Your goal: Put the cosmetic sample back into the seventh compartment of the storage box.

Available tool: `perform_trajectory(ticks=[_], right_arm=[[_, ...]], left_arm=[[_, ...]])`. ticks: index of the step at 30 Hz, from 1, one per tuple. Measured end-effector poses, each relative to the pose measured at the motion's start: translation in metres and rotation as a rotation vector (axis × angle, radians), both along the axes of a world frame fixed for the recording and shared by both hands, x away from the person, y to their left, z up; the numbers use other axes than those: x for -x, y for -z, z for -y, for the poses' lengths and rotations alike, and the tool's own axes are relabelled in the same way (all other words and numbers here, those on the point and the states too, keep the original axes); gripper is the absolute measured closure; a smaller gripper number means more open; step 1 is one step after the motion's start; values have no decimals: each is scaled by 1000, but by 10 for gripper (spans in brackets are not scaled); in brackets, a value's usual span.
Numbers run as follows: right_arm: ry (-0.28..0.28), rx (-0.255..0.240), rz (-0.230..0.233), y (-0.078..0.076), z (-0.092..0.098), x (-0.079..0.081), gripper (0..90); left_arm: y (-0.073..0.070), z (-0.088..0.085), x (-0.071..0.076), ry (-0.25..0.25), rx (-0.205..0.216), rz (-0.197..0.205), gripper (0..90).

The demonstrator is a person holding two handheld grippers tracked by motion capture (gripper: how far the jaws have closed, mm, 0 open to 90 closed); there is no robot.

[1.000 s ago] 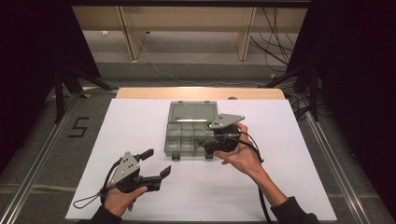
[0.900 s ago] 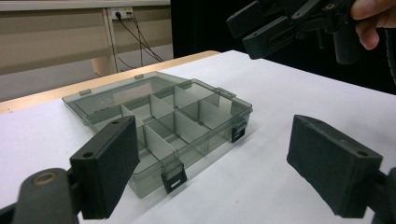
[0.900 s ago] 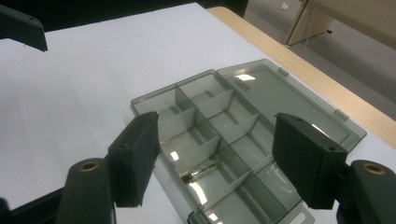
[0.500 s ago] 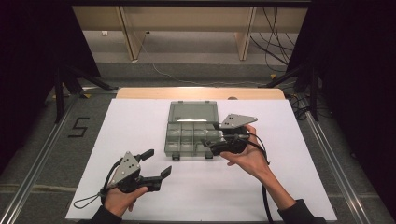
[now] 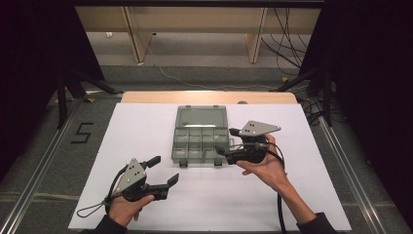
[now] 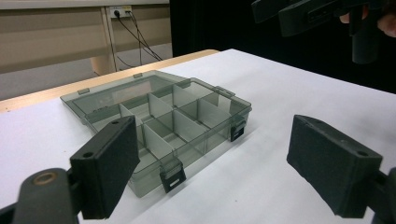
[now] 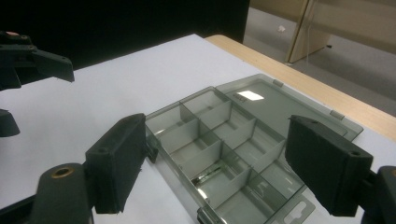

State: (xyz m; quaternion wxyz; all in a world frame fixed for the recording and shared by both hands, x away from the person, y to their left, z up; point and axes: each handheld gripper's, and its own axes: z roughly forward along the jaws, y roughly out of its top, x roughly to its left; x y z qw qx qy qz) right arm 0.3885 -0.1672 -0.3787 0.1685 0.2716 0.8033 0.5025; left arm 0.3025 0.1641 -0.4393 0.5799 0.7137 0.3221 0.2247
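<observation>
An open smoky-clear compartment box [image 5: 199, 142] lies mid-table, its lid [image 5: 200, 118] flat behind it and its several compartments looking bare. One compartment holds a small shiny glint [image 7: 208, 175]; I cannot tell what it is. My right gripper [image 5: 227, 142] hovers open at the box's right front corner, held in a hand, and the box [image 7: 219, 140] lies between and beyond its jaws [image 7: 222, 165]. My left gripper [image 5: 164, 170] rests open near the table's front left, nothing between its jaws [image 6: 219, 172], pointing at the box [image 6: 182, 121].
A white sheet [image 5: 141, 126] covers the table, with a wooden edge [image 5: 204, 97] at the back. Black cables trail from both grippers toward the front. Metal rails [image 5: 341, 161] run along both sides. The right gripper [image 6: 322, 16] shows high up in the left gripper view.
My right gripper has drifted a little to the right, off the box's front right edge. The left gripper and the box have stayed put.
</observation>
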Motion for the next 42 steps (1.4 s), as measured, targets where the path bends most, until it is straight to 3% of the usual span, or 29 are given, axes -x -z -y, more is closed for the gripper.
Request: perform_trajectory(ticks=[6, 14, 21, 37, 38, 39, 42], right_arm=[[10, -24, 19, -1, 6, 5, 225], [6, -69, 9, 0, 12, 12, 229], [6, -71, 12, 1, 16, 17, 222], [5, -148, 35, 9, 21, 36, 181], [7, -133, 30, 9, 23, 37, 181], [9, -135, 54, 9, 23, 37, 180], [12, -148, 42, 10, 24, 41, 179]], left_arm=[[0, 0, 0, 2, 1, 1, 157], [0, 0, 1, 1, 1, 1, 158], [-1, 0, 1, 1, -3, 3, 158], [0, 0, 1, 4, -7, 2, 158], [-1, 0, 1, 4, -7, 2, 158], [-1, 0, 1, 4, -6, 3, 158], [-1, 0, 1, 6, -9, 2, 158]])
